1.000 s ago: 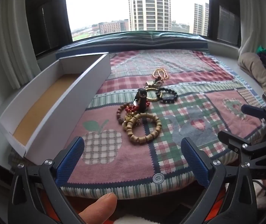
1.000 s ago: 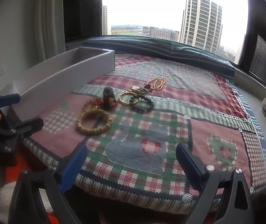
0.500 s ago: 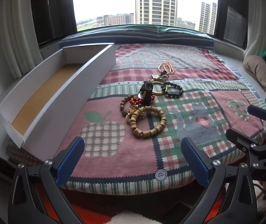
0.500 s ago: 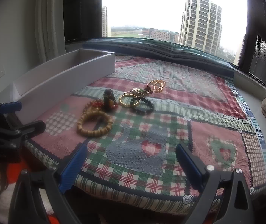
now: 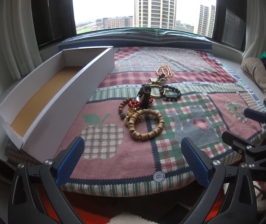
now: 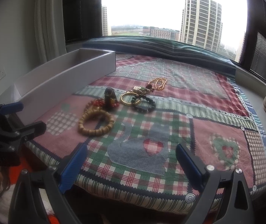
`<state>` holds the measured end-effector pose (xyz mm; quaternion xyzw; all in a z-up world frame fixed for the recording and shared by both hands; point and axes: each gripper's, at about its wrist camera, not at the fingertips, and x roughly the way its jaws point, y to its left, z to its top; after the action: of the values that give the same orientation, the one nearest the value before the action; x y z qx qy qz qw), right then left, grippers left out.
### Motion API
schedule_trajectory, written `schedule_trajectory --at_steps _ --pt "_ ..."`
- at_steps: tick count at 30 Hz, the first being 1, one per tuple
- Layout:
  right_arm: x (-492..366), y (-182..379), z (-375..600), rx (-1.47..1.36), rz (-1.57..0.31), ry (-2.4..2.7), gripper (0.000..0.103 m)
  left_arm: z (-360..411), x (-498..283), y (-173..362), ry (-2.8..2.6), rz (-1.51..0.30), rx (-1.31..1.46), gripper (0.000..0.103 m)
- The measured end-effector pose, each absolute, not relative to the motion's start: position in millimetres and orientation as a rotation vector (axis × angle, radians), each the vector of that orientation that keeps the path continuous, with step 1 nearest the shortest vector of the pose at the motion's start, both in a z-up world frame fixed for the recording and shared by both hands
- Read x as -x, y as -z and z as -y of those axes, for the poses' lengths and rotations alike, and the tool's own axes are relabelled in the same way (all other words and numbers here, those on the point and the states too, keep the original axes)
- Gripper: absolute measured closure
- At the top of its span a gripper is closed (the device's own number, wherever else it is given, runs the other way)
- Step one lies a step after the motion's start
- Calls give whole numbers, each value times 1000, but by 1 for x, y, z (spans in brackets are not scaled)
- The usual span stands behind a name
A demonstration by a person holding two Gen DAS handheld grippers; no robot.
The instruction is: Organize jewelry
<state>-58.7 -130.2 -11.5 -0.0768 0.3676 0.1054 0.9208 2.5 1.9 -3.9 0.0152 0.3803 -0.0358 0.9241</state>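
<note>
Left gripper (image 5: 133,156) and right gripper (image 6: 131,163) both spread wide, empty, at near edge of patchwork plaid quilt (image 5: 198,71). Jewelry mid-quilt: tan wooden bead bracelet (image 5: 147,124) nearest, black bead bracelet (image 5: 171,93) and gold bangle (image 6: 131,98) farther. Long white cardboard box (image 5: 63,97) left.

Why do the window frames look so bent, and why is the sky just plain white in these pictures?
Both views come through fisheye lenses, so straight lines bow near the edges: the curtains and window frame curve inward. In the left wrist view the overcast sky is blown out to white, while the white box and wooden bead bracelet sit in soft, nearly shadowless daylight. In the right wrist view the bracelet looks slightly blurred.
</note>
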Motion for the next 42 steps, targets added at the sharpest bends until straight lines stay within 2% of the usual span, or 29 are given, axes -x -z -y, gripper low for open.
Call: schedule_trajectory --at_steps 14,17,24,30,42 --pt "60 6 135 100 -730 -235 6 -2 -1 2 67 -760 -52 0" --pt "61 5 133 145 -727 -242 0 -11 -4 -9 43 -719 -85 0" --pt "54 -12 160 98 -706 -273 0 -50 -20 -28 -59 -679 -95 0" --pt "45 -17 177 116 -750 -195 0 -53 -17 -17 -30 -739 -13 0" --pt "60 -18 145 148 -672 -284 0 -12 -19 17 90 -863 -5 1"
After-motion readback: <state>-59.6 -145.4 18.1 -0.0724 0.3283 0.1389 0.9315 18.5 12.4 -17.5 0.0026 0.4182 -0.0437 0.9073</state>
